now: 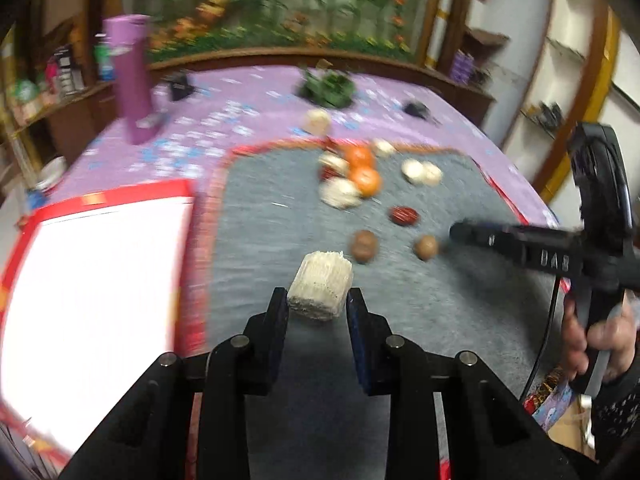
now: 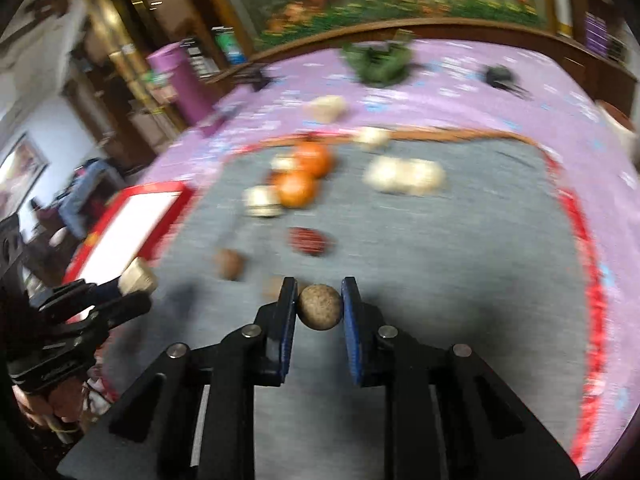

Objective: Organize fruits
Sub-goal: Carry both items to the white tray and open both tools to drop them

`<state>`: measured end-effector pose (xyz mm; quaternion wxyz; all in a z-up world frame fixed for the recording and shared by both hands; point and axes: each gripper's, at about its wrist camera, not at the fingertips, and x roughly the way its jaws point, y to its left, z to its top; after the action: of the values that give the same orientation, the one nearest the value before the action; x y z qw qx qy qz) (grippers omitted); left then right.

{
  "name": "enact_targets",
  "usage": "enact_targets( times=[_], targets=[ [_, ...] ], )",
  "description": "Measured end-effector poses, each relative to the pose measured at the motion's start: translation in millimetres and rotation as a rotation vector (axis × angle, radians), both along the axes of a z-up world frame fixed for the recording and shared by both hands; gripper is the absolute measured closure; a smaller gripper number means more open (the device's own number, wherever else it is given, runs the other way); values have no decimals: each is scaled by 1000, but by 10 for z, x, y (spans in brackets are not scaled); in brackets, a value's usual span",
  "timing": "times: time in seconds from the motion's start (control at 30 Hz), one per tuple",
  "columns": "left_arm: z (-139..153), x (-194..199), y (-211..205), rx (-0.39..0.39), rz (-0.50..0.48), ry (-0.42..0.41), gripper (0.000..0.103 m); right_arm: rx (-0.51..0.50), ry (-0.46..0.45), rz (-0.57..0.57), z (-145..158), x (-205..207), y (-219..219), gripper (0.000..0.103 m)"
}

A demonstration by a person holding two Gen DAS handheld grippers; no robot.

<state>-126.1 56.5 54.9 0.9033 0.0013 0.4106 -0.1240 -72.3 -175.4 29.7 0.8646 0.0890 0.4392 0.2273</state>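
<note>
My left gripper (image 1: 319, 295) is shut on a pale fibrous chunk (image 1: 320, 283), held above the grey mat (image 1: 256, 240); the same chunk (image 2: 137, 278) shows at the left of the right wrist view. My right gripper (image 2: 319, 287) is shut on a small round brown fruit (image 2: 320, 306) over the mat (image 2: 460, 248). On the mat lie two oranges (image 1: 363, 168), several pale chunks (image 1: 422, 172), a dark red fruit (image 1: 405, 215) and two brown round fruits (image 1: 364, 245). In the left wrist view the right gripper (image 1: 454, 233) reaches in from the right.
A red-rimmed white tray (image 1: 96, 280) lies left of the mat on a purple tablecloth (image 1: 240, 120). A tall purple cylinder (image 1: 132, 80) stands at back left, a green object (image 1: 328, 88) at back centre. A hand (image 1: 588, 336) holds the right gripper's handle.
</note>
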Motion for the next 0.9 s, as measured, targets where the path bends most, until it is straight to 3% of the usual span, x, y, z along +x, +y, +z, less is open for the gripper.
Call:
enact_targets(
  times=[0.2, 0.4, 0.73, 0.77, 0.8, 0.87, 0.9],
  targets=[
    [205, -270, 703, 23, 200, -60, 74, 58, -58, 199, 164, -126, 978, 79],
    [76, -324, 1209, 72, 338, -29, 74, 87, -59, 329, 147, -165, 1813, 78],
    [-190, -350, 1492, 121, 454, 35, 73, 51, -28, 407, -41, -241, 2355, 78],
    [-184, -379, 1503, 122, 462, 34, 69, 56, -25, 413, -34, -251, 2359, 74],
    [-178, -397, 1516, 127, 473, 35, 58, 64, -27, 419, -16, -260, 2351, 70],
    [-154, -426, 1527, 142, 500, 24, 39, 75, -50, 413, 40, -291, 2322, 48],
    [-130, -441, 1518, 152, 512, 11, 33, 82, -70, 410, 80, -316, 2283, 45]
  ],
)
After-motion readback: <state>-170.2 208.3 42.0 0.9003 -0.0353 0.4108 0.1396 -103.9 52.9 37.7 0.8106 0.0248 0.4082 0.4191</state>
